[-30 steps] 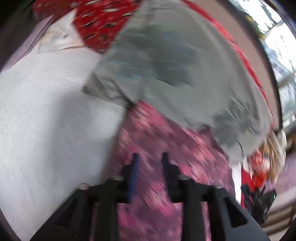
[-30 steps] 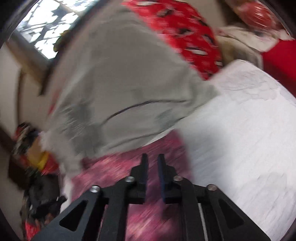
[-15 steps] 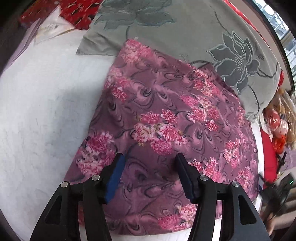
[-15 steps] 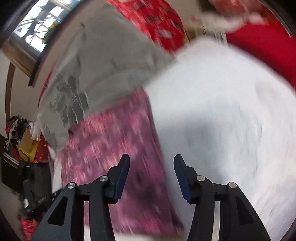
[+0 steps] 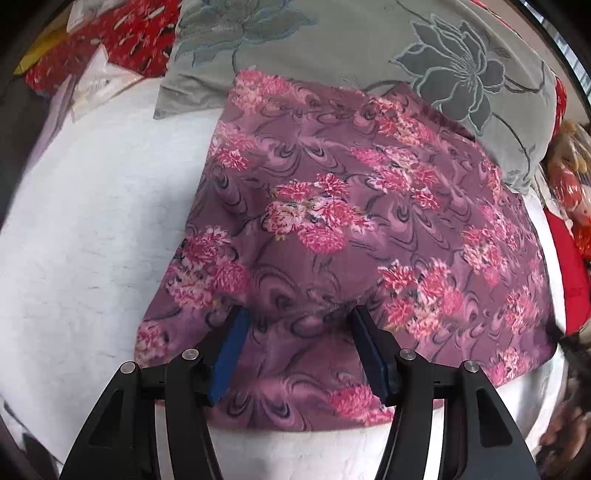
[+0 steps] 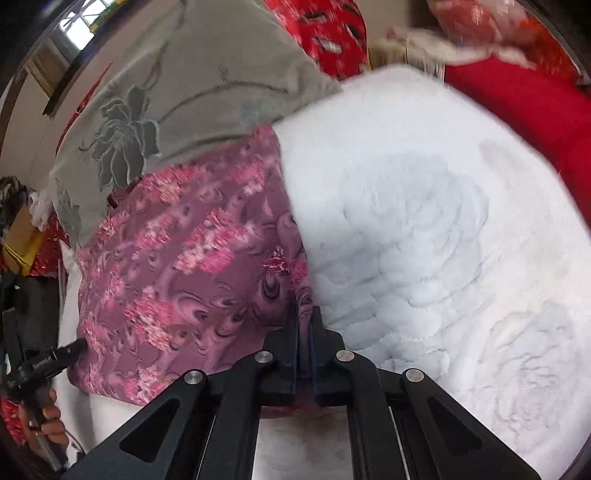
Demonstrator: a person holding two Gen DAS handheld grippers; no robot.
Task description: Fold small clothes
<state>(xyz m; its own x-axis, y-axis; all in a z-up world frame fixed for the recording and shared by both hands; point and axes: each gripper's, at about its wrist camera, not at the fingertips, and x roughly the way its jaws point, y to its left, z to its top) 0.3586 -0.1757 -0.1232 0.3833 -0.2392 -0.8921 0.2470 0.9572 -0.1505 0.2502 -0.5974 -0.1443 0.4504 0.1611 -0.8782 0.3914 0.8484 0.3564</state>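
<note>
nearest in the left wrist view, the left tool [image 5: 297,319] hangs over the near edge of the purple floral garment [image 5: 354,236], its two blue-padded fingers [image 5: 229,350] spread wide apart with nothing between them. the garment lies flat on a white quilted bedspread [image 5: 85,229], laid out as a rough rectangle, with pink flower clusters on a mauve swirl ground. its far edge overlaps a grey flower-embroidered pillow [image 5: 406,48] that lies along the back. past the pillow at the far left is red patterned fabric [image 5: 110,40]

in the right wrist view, the right tool [image 6: 304,321] has its fingers drawn together, clamped on the right-hand edge of the purple floral garment [image 6: 184,266]; a thin strip of the cloth shows pinched between the pads. to the right of that edge the white quilted bedspread [image 6: 443,240] spreads out bare, stitched in large rose shapes. at the low left of this view the left tool [image 6: 55,358] shows as a dark tip near the garment's opposite side, with a hand [image 6: 48,424] gripping its handle. further back sits the grey flower-embroidered pillow [image 6: 177,85], then red patterned fabric [image 6: 332,33] and a plain red blanket [image 6: 528,110] at the far right
</note>
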